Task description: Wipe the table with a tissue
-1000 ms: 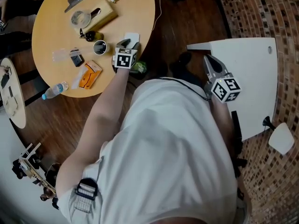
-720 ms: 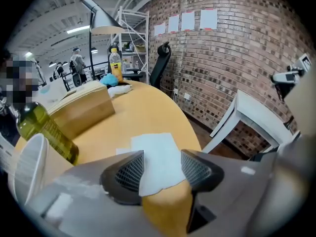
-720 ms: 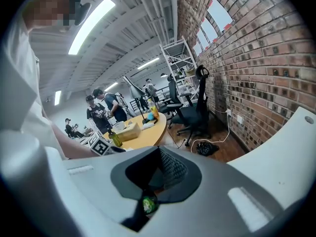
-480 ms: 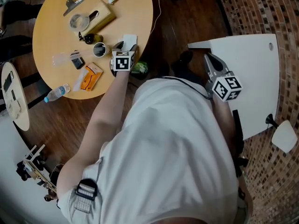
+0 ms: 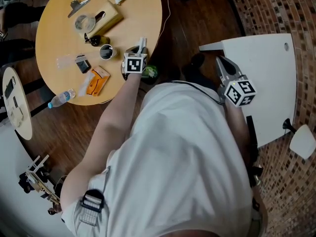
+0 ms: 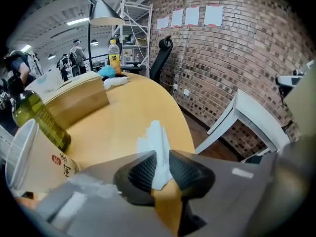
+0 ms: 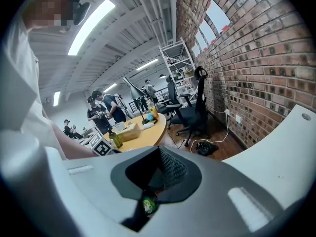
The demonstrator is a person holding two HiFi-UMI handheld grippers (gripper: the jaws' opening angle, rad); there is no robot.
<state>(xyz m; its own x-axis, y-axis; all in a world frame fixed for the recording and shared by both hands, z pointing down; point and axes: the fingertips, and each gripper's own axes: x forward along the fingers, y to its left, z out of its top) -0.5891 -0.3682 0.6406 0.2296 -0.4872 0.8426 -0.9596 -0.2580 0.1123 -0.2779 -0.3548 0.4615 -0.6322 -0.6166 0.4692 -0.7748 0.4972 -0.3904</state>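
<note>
Since the earlier frame, the tissue has been gathered up from lying flat on the round yellow table – it is now seen edge-on, as a narrow white strip rising between the jaws of the left gripper. The jaws of that gripper have just been closing, and in the left gripper view both ribbed pads are pressed against the tissue, whose crumpled upper part stands out beyond the jaw tips above the table top. The gripper is held at the near edge of the table, pointing steeply down.

The right gripper is held well apart from the left one, over the near corner of the white table. In the right gripper view its jaws are seen brought together at the tips, with nothing held between them.

On the round table, to the left of the left gripper, a paper cup and a dark bottle are seen – the bottle stands just beside a cardboard box. An orange packet and a water bottle lie near the table's lower edge. A small green thing is seen on the floor just beside the left gripper; what it is cannot be told.
</note>
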